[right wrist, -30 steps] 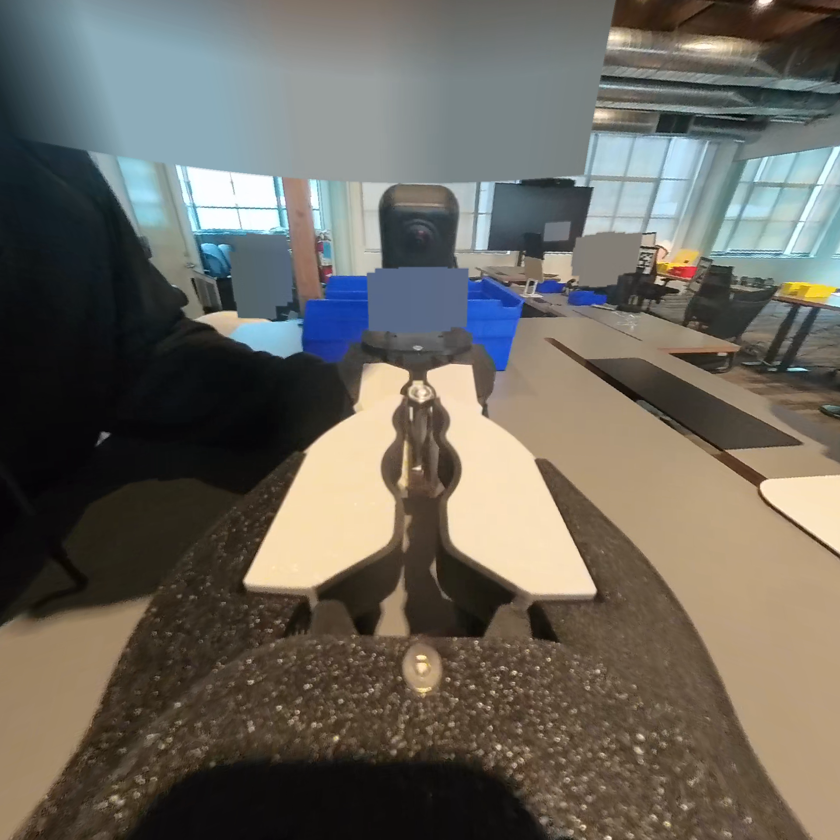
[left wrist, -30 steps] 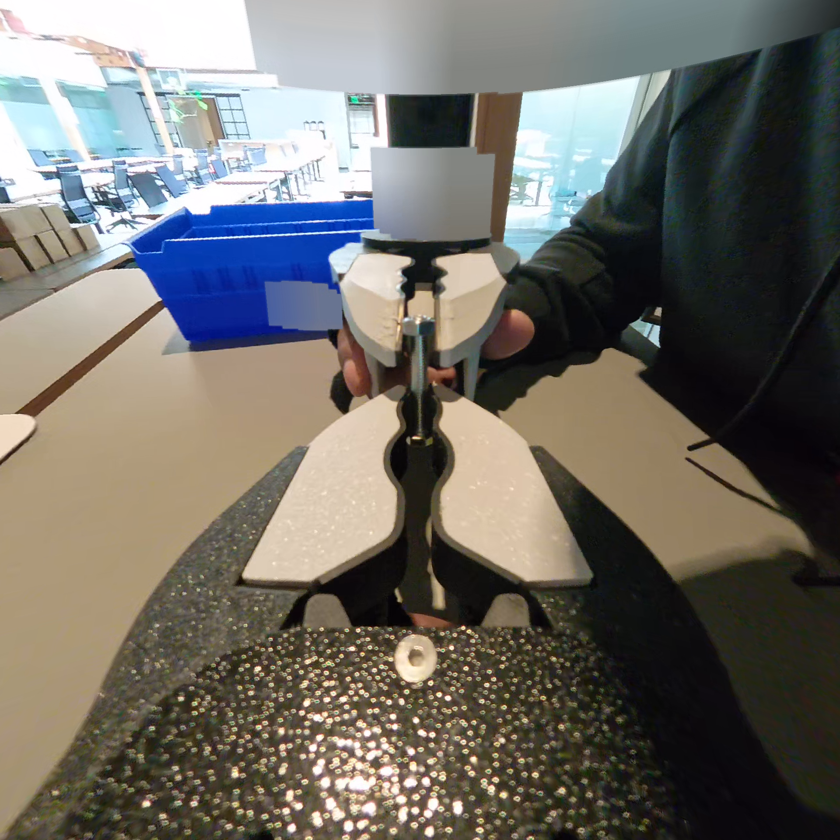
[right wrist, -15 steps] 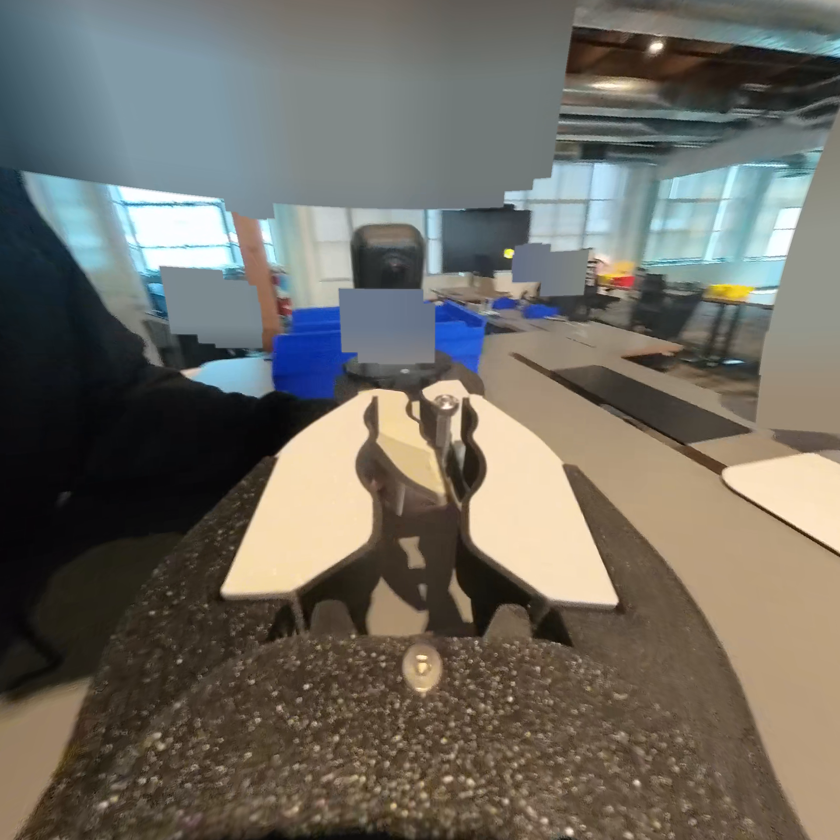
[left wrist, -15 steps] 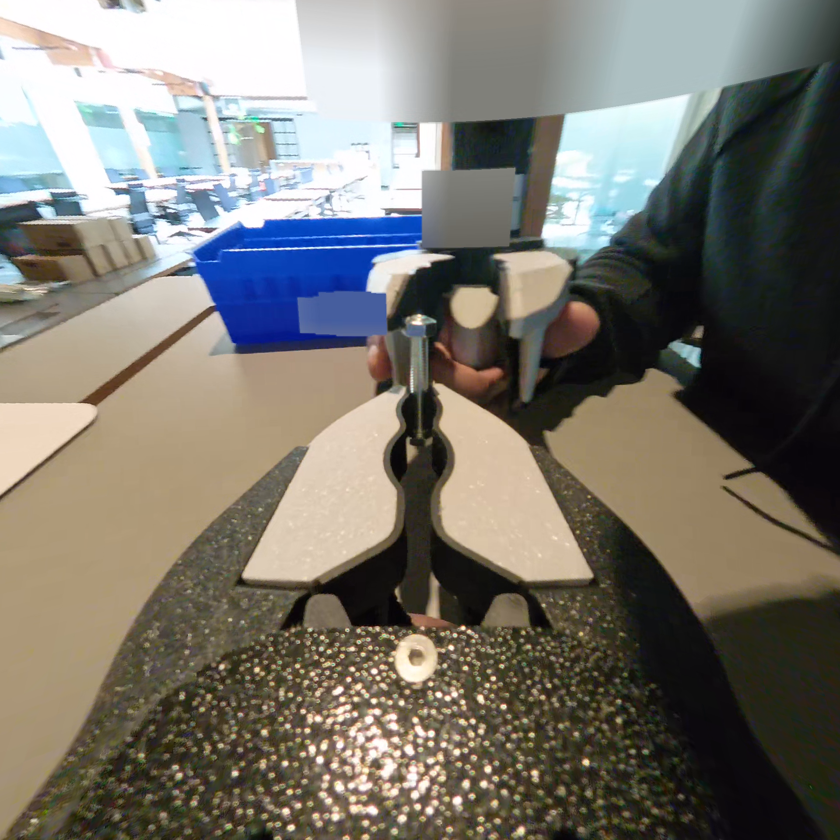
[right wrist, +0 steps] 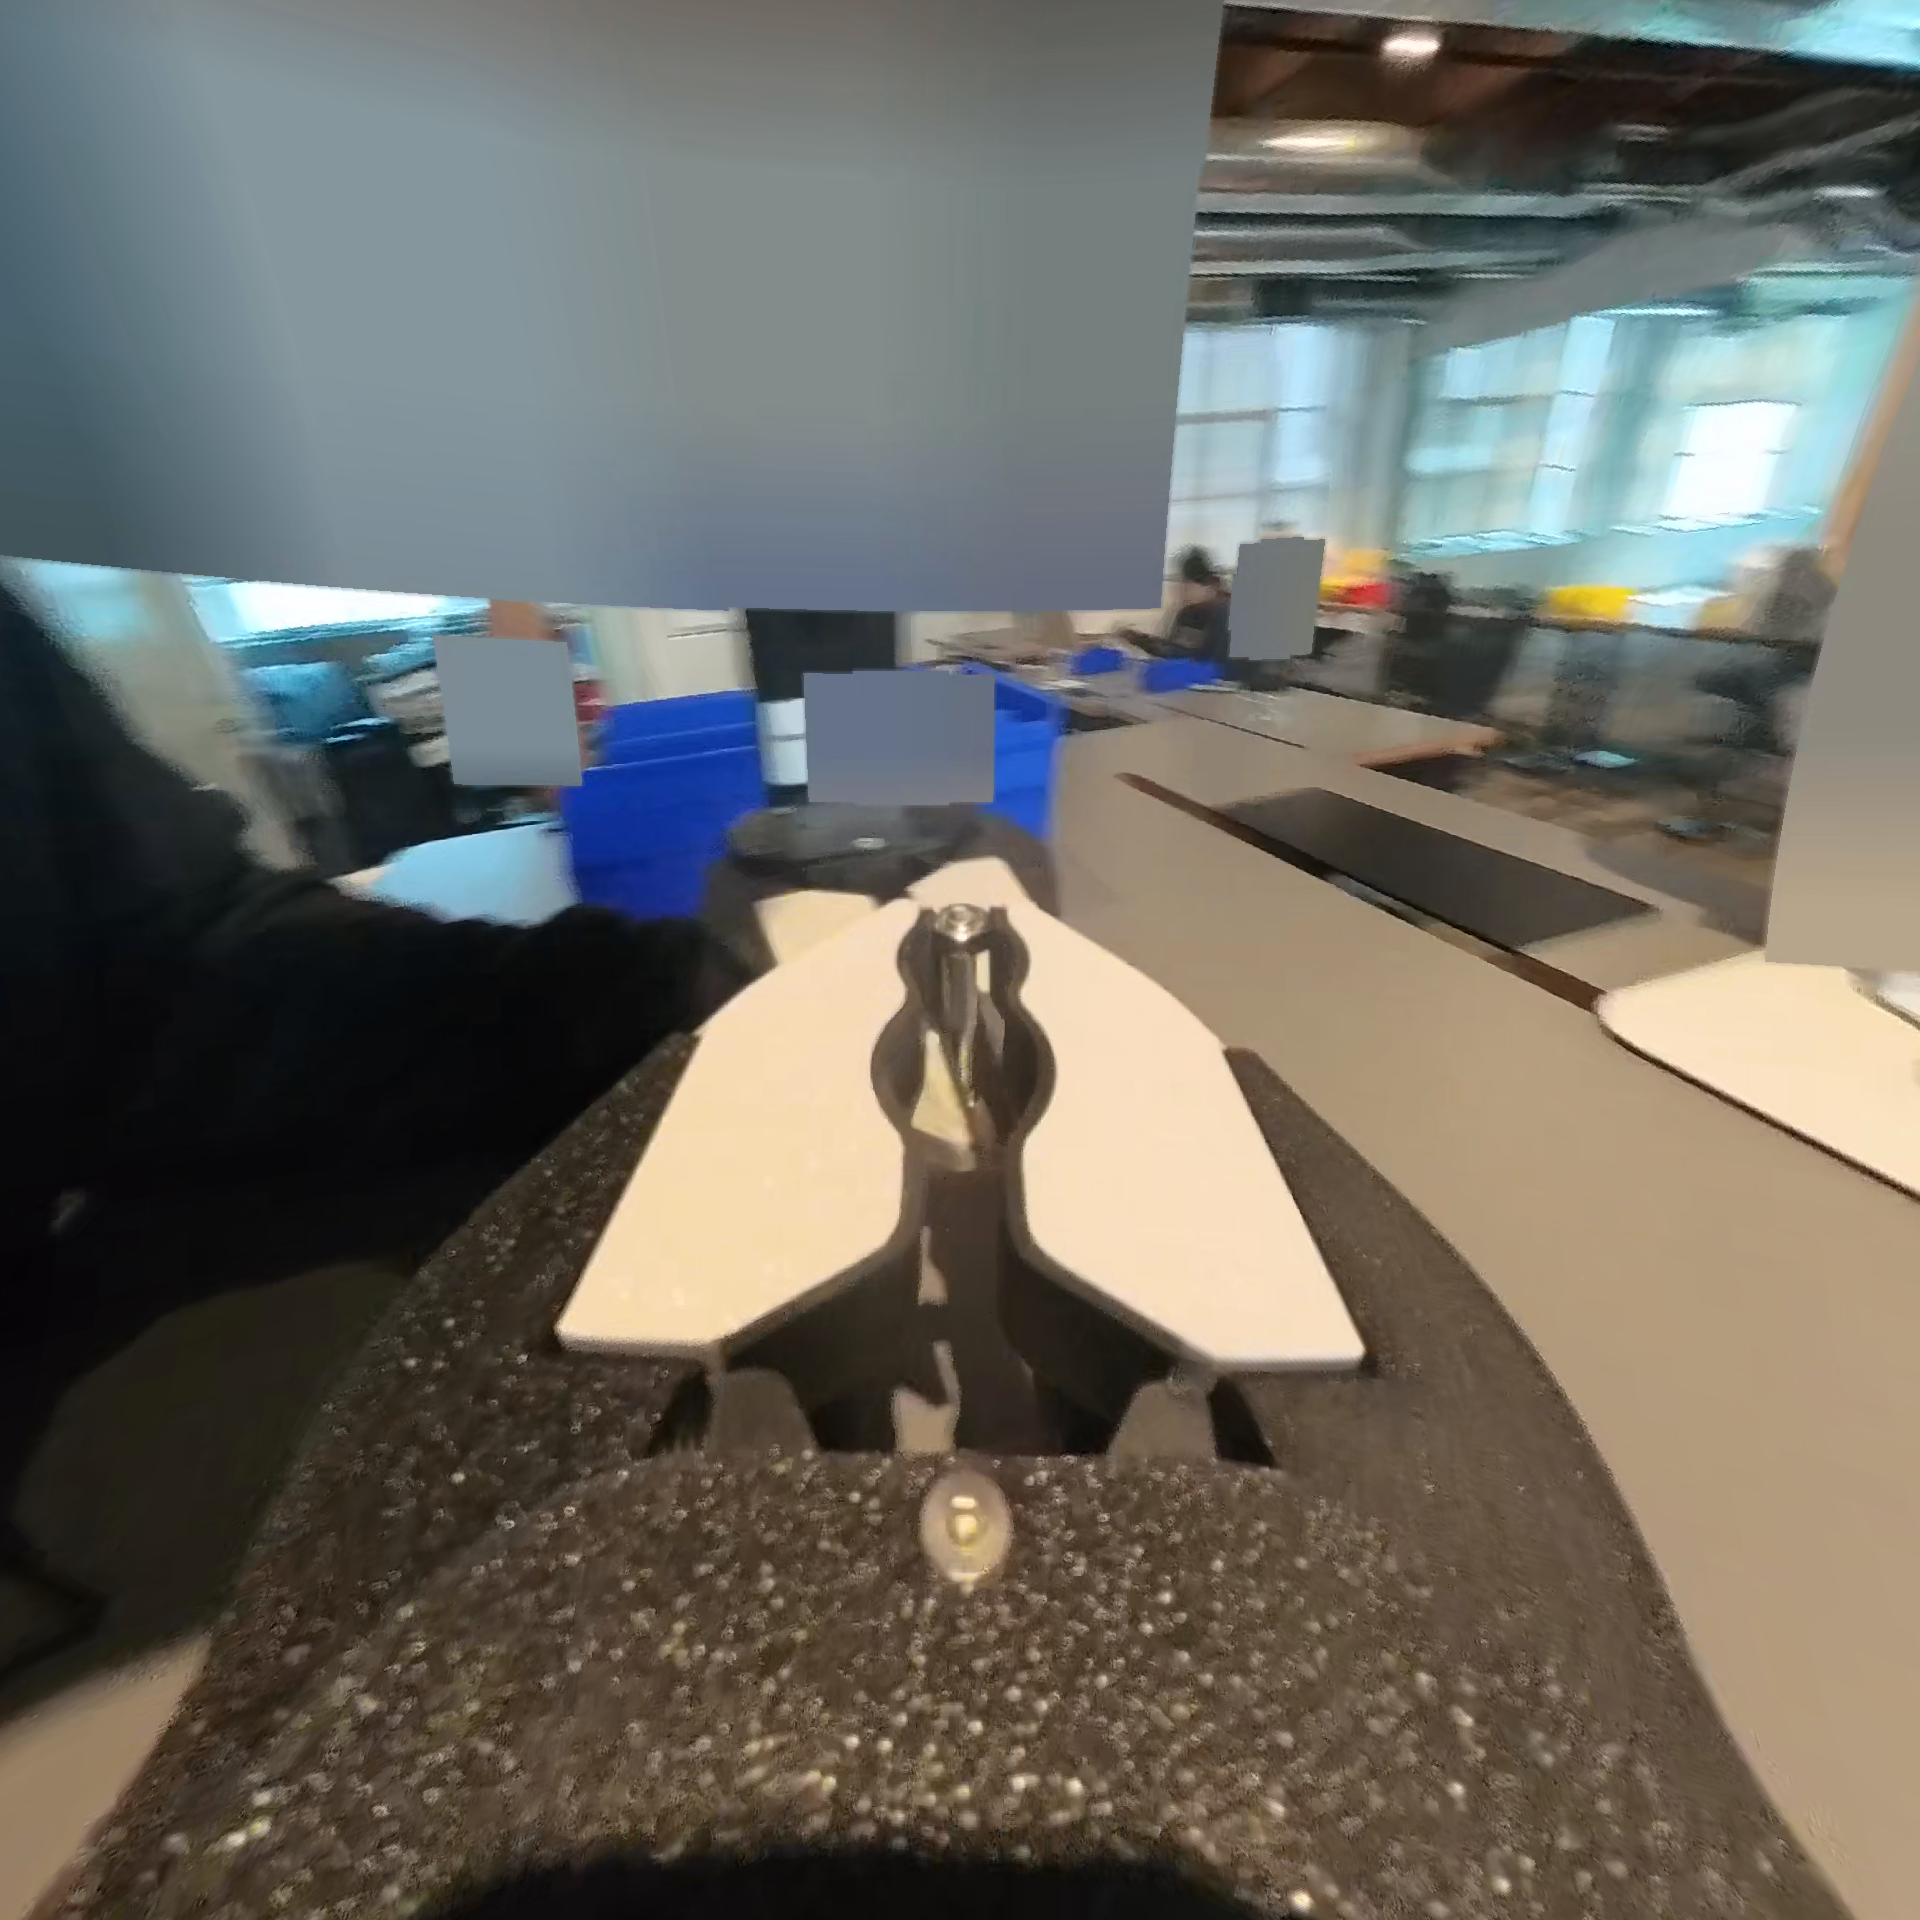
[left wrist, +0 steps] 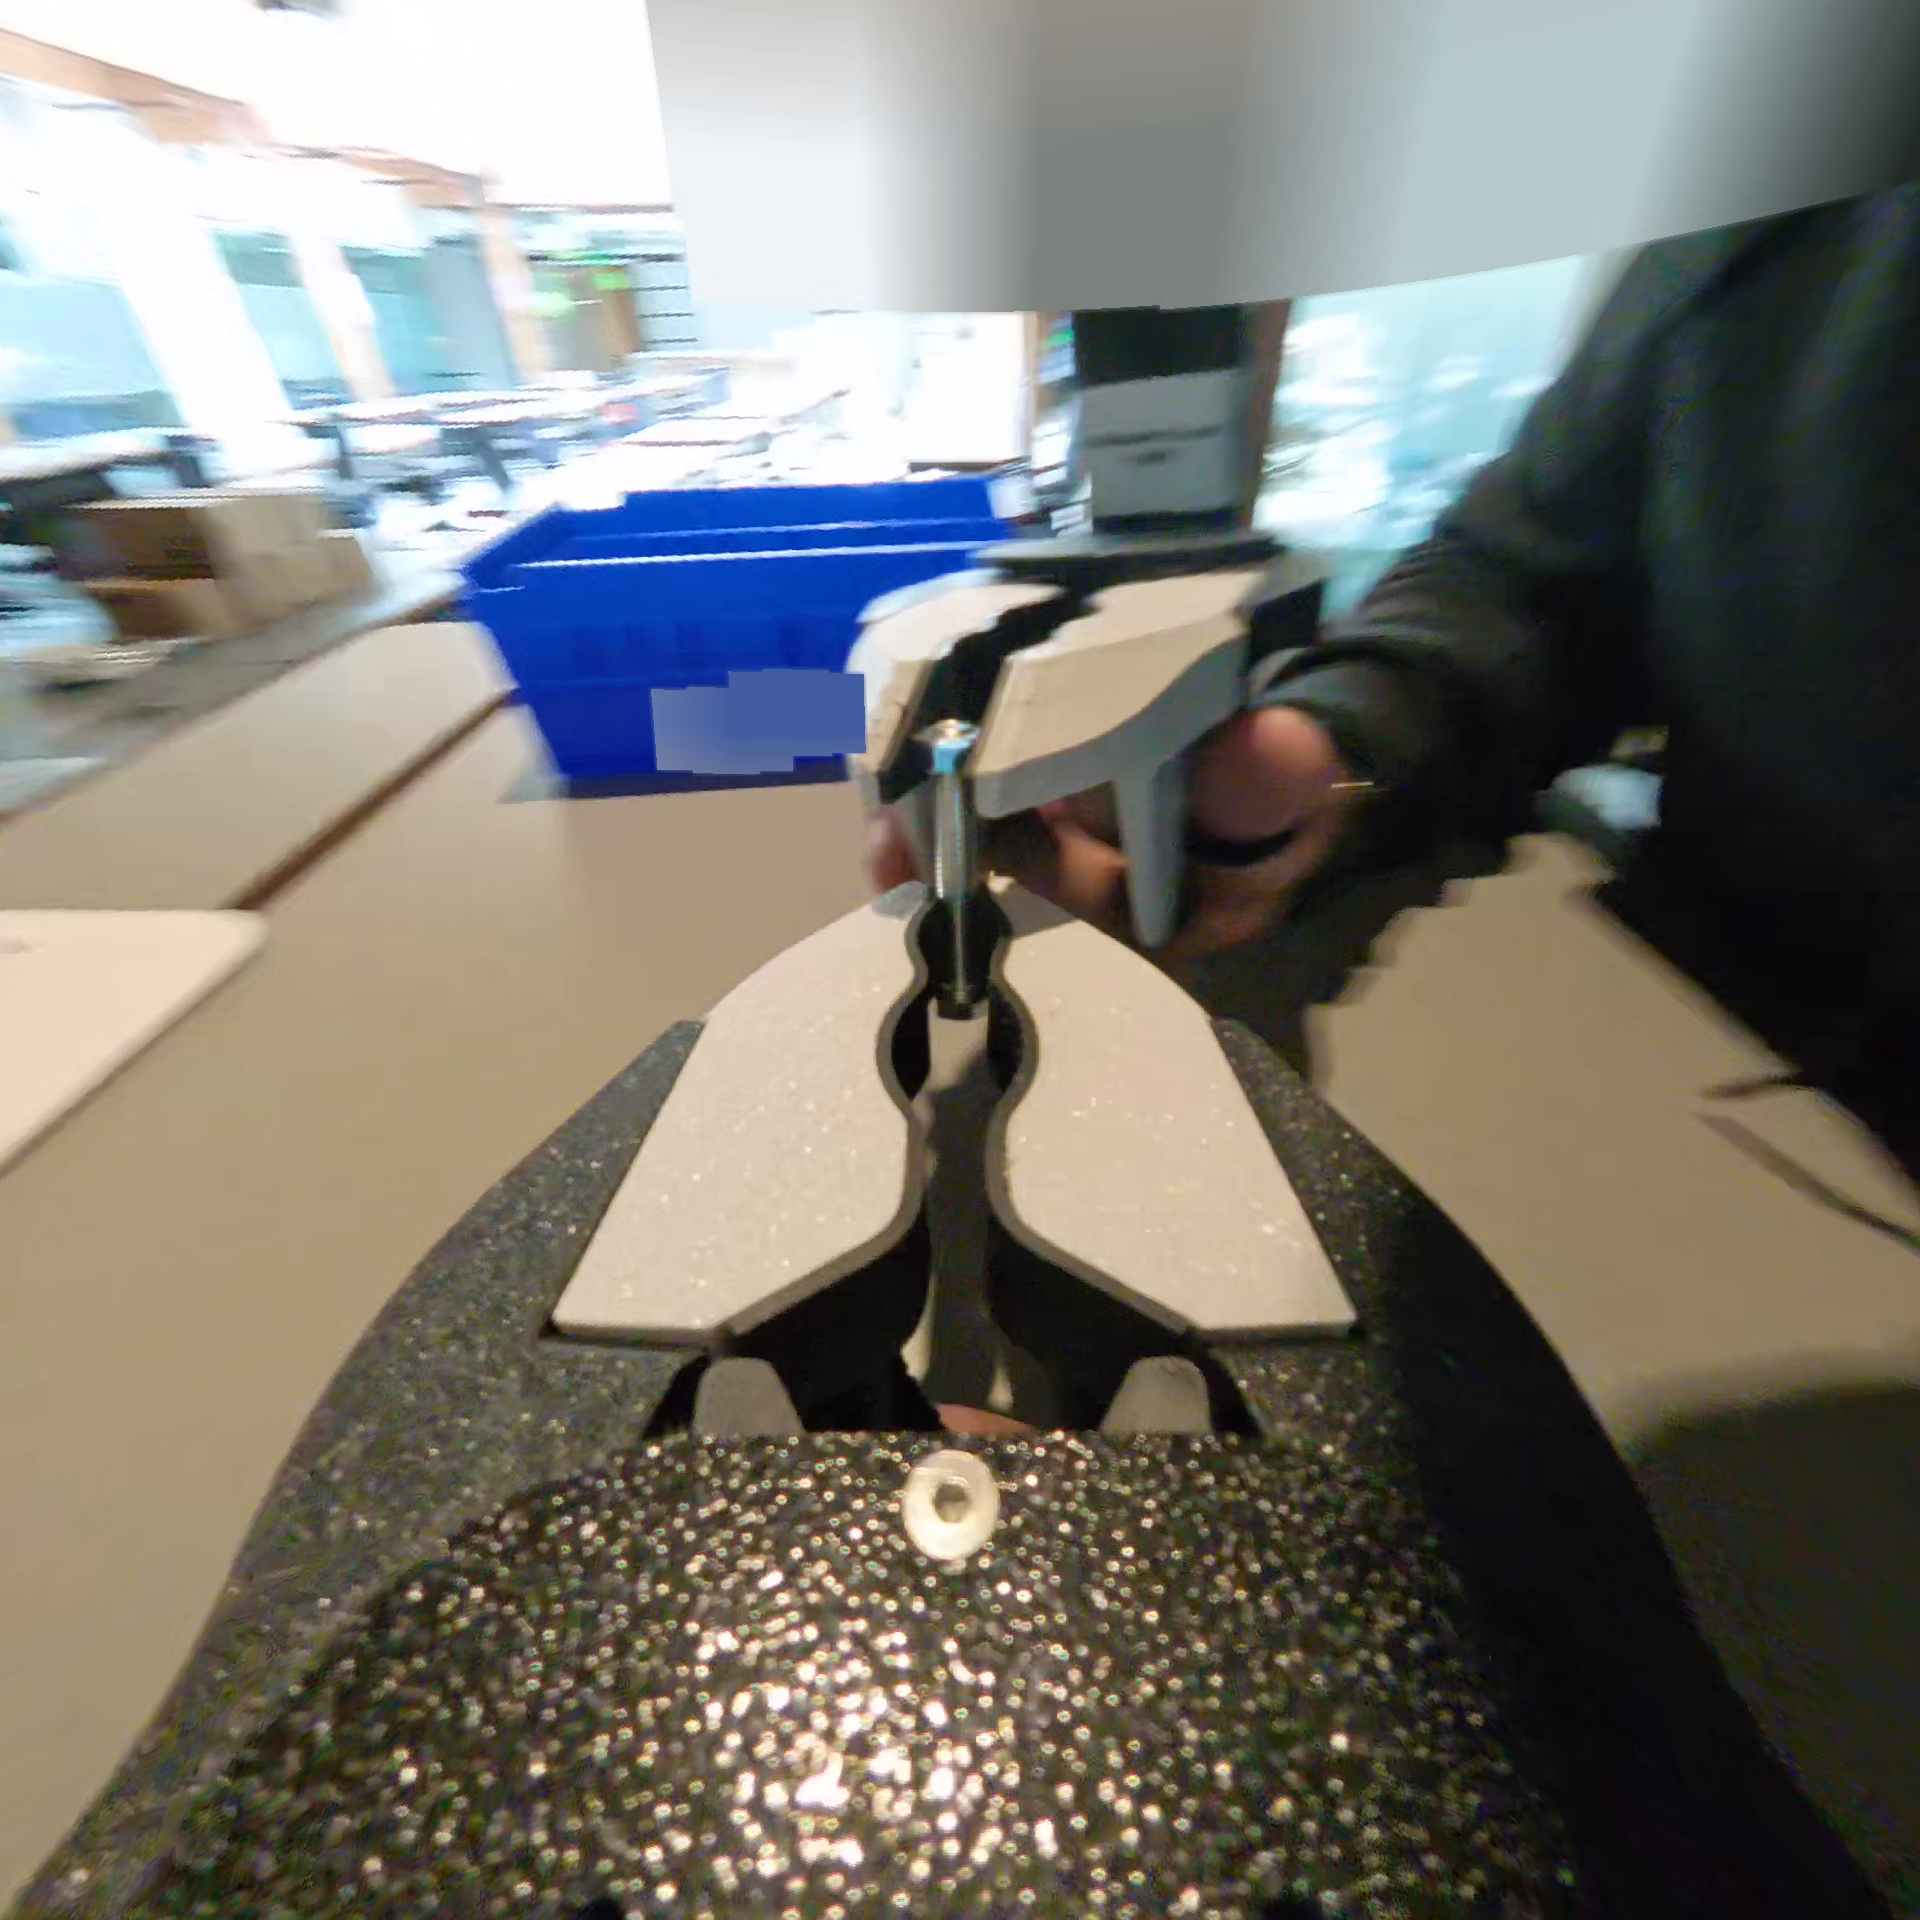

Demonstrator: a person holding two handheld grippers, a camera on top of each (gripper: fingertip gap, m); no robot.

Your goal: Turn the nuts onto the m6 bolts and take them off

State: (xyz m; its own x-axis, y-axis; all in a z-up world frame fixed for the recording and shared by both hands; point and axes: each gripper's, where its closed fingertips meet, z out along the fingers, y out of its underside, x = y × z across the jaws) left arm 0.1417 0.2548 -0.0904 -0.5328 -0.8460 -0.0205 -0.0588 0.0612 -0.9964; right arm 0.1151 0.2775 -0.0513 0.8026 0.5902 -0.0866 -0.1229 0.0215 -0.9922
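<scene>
Bolt (left wrist: 954,854): held upright above the desk (left wrist: 312,1039), presumably so the far end stays free for turning. Lower shank is gripped by the left claw (left wrist: 957,971), clenched tight. Upper end, where a nut is judged to sit, is met by the right claw (right wrist: 964,940), nearly closed around it; firm hold cannot be told.

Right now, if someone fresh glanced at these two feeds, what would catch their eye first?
Most likely the silver bolt, upright at the centre of the left wrist view, its lower end clamped in the left gripper while the right gripper closes around its head from the far side. Next, the bright blue bin on the table behind them, left of centre.
</scene>
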